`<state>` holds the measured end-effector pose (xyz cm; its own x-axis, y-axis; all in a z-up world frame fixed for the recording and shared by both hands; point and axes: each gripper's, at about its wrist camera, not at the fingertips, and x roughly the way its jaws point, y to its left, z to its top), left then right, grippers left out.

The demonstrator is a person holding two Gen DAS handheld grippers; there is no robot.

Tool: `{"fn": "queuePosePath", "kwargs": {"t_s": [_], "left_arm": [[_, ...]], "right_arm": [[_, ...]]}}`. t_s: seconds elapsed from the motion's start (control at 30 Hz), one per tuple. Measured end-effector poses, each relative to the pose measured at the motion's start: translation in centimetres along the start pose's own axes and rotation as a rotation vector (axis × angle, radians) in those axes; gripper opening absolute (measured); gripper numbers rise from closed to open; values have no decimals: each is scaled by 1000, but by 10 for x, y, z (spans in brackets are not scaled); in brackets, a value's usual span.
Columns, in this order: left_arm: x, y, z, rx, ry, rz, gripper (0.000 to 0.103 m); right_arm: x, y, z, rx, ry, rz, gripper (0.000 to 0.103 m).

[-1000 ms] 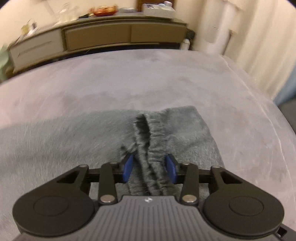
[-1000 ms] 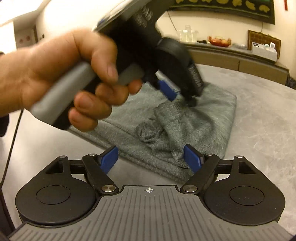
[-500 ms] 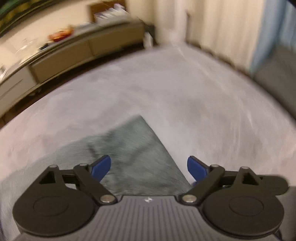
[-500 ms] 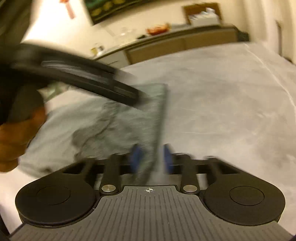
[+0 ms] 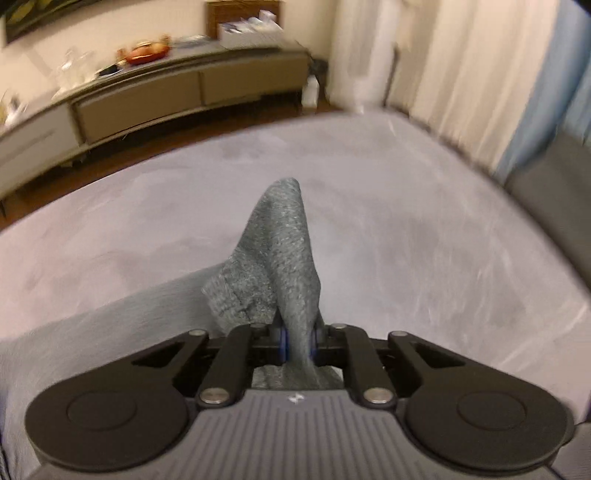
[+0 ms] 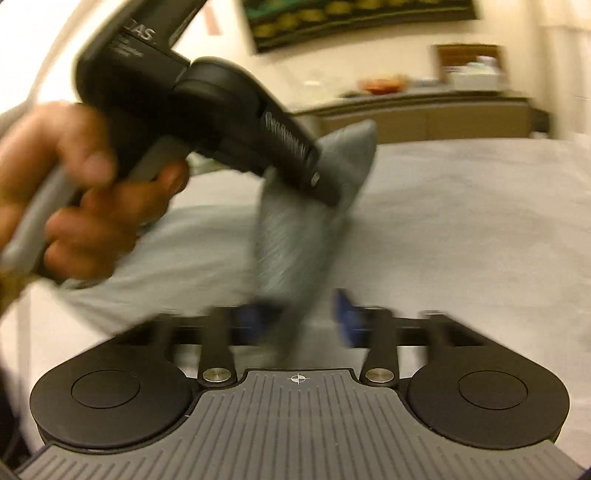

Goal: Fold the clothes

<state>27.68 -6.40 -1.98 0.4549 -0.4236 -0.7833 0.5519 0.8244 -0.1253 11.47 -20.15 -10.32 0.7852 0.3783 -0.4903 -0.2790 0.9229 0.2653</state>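
A grey fleece garment (image 5: 284,251) lies on the pale grey bed cover (image 5: 406,206). My left gripper (image 5: 297,341) is shut on a fold of it and holds a peak of cloth up above the bed. In the right wrist view the garment (image 6: 295,236) hangs blurred between the left gripper body (image 6: 258,122), held by a hand, and my right gripper (image 6: 303,321). The right blue pads (image 6: 345,317) stand apart with cloth running between them; motion blur hides whether they grip it.
A long low sideboard (image 5: 166,96) with dishes and boxes stands against the far wall. Pale curtains (image 5: 461,74) hang at the right. A dark seat edge (image 5: 554,199) is beside the bed at the right. A framed picture (image 6: 354,22) hangs on the wall.
My left gripper, open half a second ago, has shut on the garment and lifted it into a peak. The right pads, close together on the cloth edge before, now stand wider apart.
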Motion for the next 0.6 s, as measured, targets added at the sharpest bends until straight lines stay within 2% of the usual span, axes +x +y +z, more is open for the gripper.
{"fn": "queuePosePath", "kwargs": {"t_s": [0.07, 0.1, 0.13, 0.17, 0.2, 0.3, 0.5, 0.57, 0.6], "left_arm": [[-23, 55, -13, -118, -31, 25, 11], [-30, 82, -21, -179, -36, 49, 18], [-33, 107, -33, -241, -34, 78, 32], [-31, 127, -46, -289, -23, 96, 43], [-29, 145, -59, -334, -11, 110, 59], [-27, 163, -83, -383, -1, 73, 60], [-35, 174, -113, -451, -32, 1, 59], [-37, 172, -119, -449, -33, -39, 47], [-37, 169, -120, -460, -24, -78, 27]], "right_arm": [[-1, 24, 2, -70, -28, 62, 36], [5, 30, 0, -85, -10, 62, 42], [12, 37, -1, -100, 8, 62, 52], [18, 44, -3, -116, 25, 63, 54], [25, 51, -4, -131, 43, 63, 54], [44, 70, -8, -175, 93, 61, 54], [70, 86, 0, -224, 81, 26, 54], [78, 88, -5, -249, 88, 6, 52], [82, 88, -5, -262, 105, -16, 37]]}}
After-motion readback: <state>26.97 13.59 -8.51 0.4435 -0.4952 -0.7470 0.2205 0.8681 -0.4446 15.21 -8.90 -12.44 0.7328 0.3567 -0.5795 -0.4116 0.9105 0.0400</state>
